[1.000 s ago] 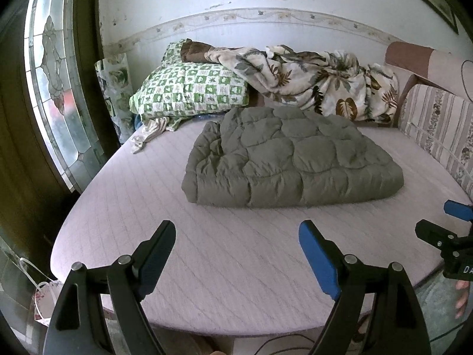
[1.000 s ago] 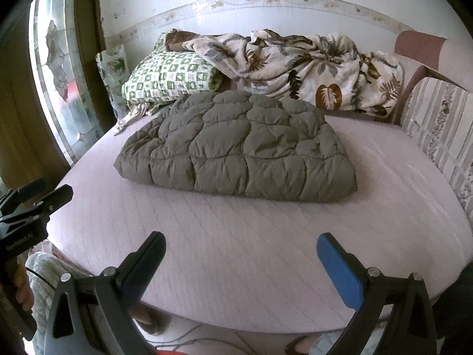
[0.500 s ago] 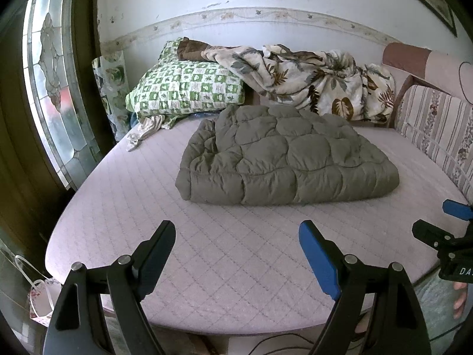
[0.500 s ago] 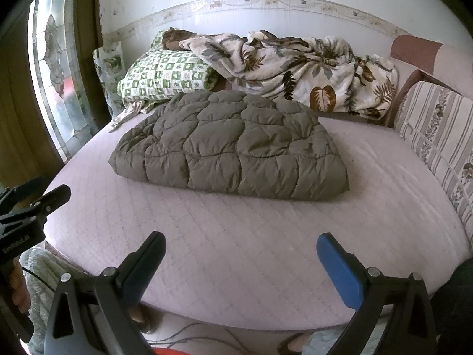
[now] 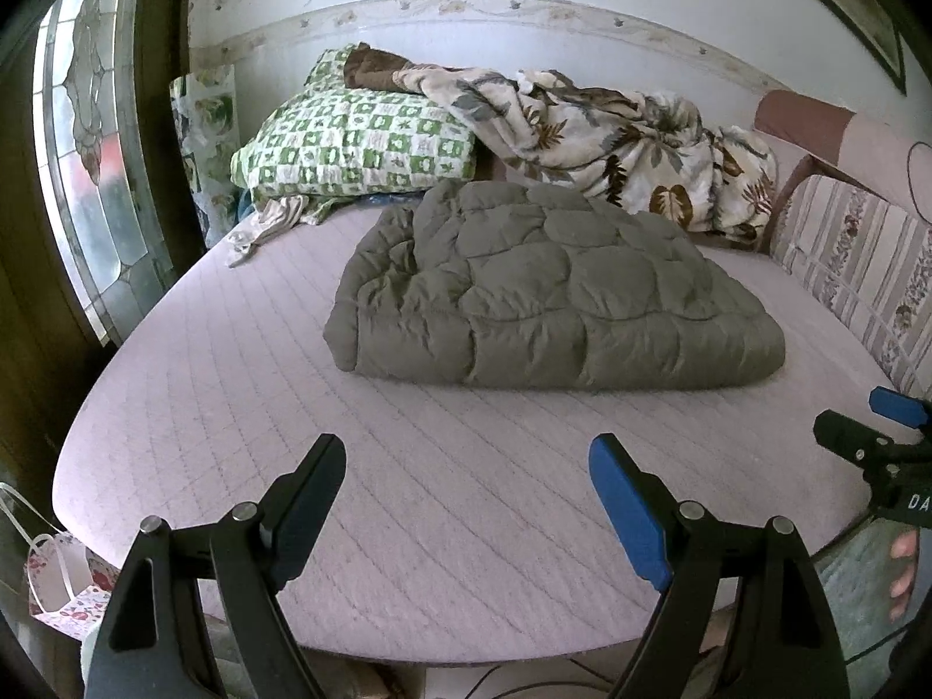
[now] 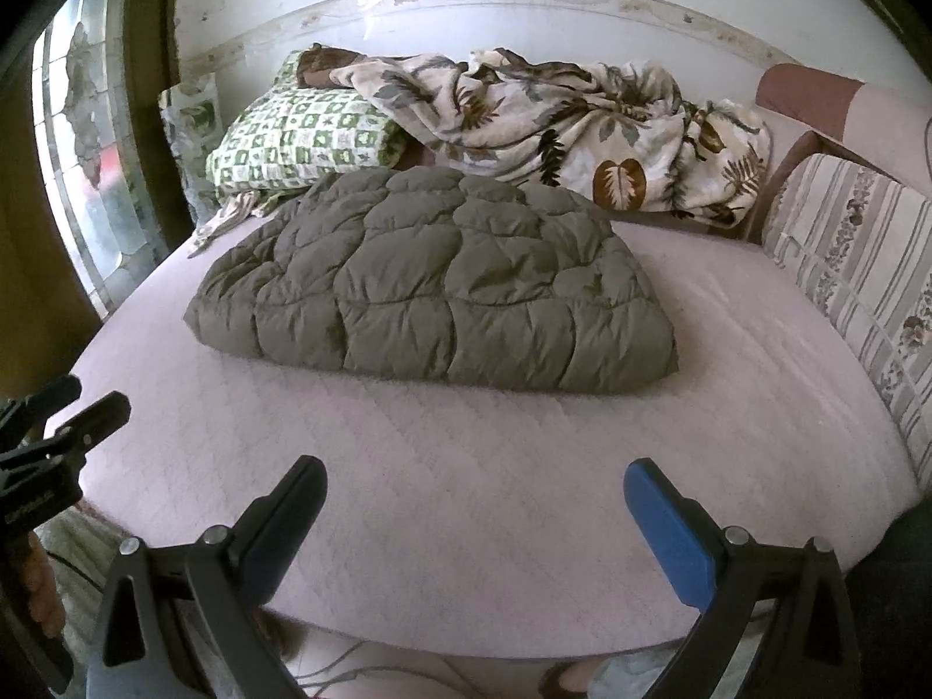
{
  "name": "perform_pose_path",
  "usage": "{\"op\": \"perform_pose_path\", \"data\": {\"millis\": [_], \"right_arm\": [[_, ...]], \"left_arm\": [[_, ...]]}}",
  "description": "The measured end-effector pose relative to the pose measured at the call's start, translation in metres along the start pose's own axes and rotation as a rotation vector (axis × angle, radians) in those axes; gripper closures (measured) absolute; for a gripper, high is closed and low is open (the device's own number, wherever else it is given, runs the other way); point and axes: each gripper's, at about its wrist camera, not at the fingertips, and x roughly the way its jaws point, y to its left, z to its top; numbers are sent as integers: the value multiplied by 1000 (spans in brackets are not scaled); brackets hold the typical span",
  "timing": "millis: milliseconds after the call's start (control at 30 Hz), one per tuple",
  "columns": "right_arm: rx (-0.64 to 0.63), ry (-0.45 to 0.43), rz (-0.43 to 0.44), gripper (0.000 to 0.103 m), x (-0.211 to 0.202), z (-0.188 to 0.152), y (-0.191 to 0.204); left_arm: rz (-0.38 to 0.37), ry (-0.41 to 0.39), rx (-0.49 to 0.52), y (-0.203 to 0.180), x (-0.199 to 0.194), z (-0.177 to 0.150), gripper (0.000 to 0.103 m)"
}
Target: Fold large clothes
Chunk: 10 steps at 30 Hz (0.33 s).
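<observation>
1. Olive puffy quilt (image 5: 553,303) sitting folded mid-bed (image 5: 408,524), dead ahead at 12 o'clock, well apart from both grippers.
2. Left gripper (image 5: 466,495) and right gripper (image 6: 475,509) both spread wide, holding nothing.
3. Long axis running 9-to-3.
4. Looks about equally near either hand, hard to call through fisheye.

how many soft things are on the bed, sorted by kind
Folded grey-green quilted padded garment: 1
Green-and-white checked pillow: 1
Crumpled cream leaf-print blanket: 1
Striped floral cushion: 1
Total: 4
</observation>
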Motion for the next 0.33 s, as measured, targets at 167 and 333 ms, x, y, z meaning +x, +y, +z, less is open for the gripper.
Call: {"op": "perform_pose_path", "data": {"millis": [167, 333], "right_arm": [[5, -14, -7, 0, 4, 12, 2], [14, 2, -9, 0, 14, 12, -2]], "left_arm": [[17, -8, -5, 5, 7, 8, 17], [36, -19, -19, 4, 15, 8, 17]]}}
